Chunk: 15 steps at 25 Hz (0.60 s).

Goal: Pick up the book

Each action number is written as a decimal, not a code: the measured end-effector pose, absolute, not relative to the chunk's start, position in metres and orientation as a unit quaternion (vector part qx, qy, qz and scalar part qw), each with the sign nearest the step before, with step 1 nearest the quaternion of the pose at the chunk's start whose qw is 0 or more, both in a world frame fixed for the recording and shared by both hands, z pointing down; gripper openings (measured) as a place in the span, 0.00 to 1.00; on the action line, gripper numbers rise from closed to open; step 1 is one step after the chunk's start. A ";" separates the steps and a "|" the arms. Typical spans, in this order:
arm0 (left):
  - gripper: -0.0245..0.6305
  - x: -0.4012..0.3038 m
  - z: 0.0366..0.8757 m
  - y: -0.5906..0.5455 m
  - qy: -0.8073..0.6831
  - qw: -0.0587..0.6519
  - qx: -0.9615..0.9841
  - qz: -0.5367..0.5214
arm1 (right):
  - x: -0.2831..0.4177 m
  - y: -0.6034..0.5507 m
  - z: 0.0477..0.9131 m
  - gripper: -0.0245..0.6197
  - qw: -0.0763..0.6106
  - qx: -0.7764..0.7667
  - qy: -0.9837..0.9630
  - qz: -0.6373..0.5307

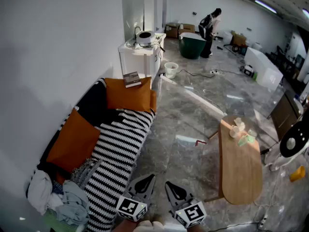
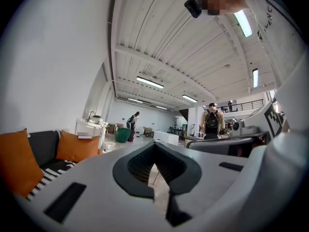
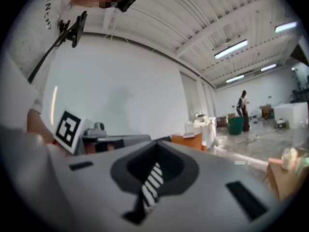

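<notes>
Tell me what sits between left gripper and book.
In the head view, the striped sofa cover and then an orange cushion lie between the left gripper and the book.

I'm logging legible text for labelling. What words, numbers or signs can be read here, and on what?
"VENC": partial print on the wearer's shirt, cut off by the frame.
"NCH": same shirt print, right gripper view, only partly readable.
Book cover: too small to read.
Marker cubes: square patterns only, no letters.

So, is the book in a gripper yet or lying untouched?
Untouched: the book rests atop the far orange cushion, nothing gripping it.
</notes>
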<state>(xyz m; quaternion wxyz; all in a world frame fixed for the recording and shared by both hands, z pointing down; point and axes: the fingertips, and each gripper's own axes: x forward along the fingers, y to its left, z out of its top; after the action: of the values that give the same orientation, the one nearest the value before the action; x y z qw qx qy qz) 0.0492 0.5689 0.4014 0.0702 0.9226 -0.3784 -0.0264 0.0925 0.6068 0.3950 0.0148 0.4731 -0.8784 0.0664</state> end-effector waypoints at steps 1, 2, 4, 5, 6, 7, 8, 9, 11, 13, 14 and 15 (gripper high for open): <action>0.07 0.053 0.400 0.567 -0.376 0.068 0.924 -0.026 | 0.096 0.605 0.394 0.06 0.014 0.474 -0.878 0.064; 0.07 0.056 0.398 0.565 -0.375 0.066 0.924 -0.026 | 0.099 0.604 0.392 0.06 0.013 0.476 -0.877 0.062; 0.07 0.063 0.395 0.563 -0.370 0.062 0.927 -0.026 | 0.106 0.603 0.393 0.06 0.011 0.480 -0.875 0.062; 0.07 0.067 0.395 0.563 -0.368 0.061 0.928 -0.026 | 0.109 0.603 0.394 0.06 0.010 0.483 -0.873 0.063; 0.07 0.070 0.396 0.563 -0.366 0.059 0.929 -0.026 | 0.112 0.603 0.395 0.06 0.010 0.485 -0.872 0.063; 0.07 0.074 0.397 0.563 -0.364 0.058 0.929 -0.026 | 0.115 0.602 0.396 0.06 0.010 0.486 -0.872 0.063; 0.07 0.077 0.396 0.563 -0.363 0.057 0.930 -0.026 | 0.117 0.602 0.396 0.06 0.011 0.487 -0.871 0.062; 0.07 0.079 0.396 0.563 -0.363 0.057 0.930 -0.028 | 0.119 0.602 0.396 0.06 0.011 0.487 -0.871 0.062; 0.07 0.084 0.397 0.564 -0.360 0.057 0.931 -0.031 | 0.124 0.602 0.398 0.06 0.014 0.490 -0.870 0.060; 0.07 0.089 0.399 0.563 -0.356 0.059 0.932 -0.035 | 0.129 0.601 0.398 0.06 0.014 0.495 -0.867 0.061; 0.07 0.092 0.399 0.562 -0.354 0.059 0.933 -0.038 | 0.132 0.599 0.399 0.06 0.013 0.497 -0.865 0.062; 0.07 0.095 0.400 0.561 -0.352 0.061 0.933 -0.039 | 0.135 0.598 0.399 0.06 0.012 0.499 -0.864 0.063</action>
<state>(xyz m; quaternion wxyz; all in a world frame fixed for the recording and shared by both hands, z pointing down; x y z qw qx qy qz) 0.0947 0.5609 0.3998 0.0606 0.9333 -0.3519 -0.0387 0.1348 0.5977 0.3989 0.0123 0.4993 -0.8640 0.0628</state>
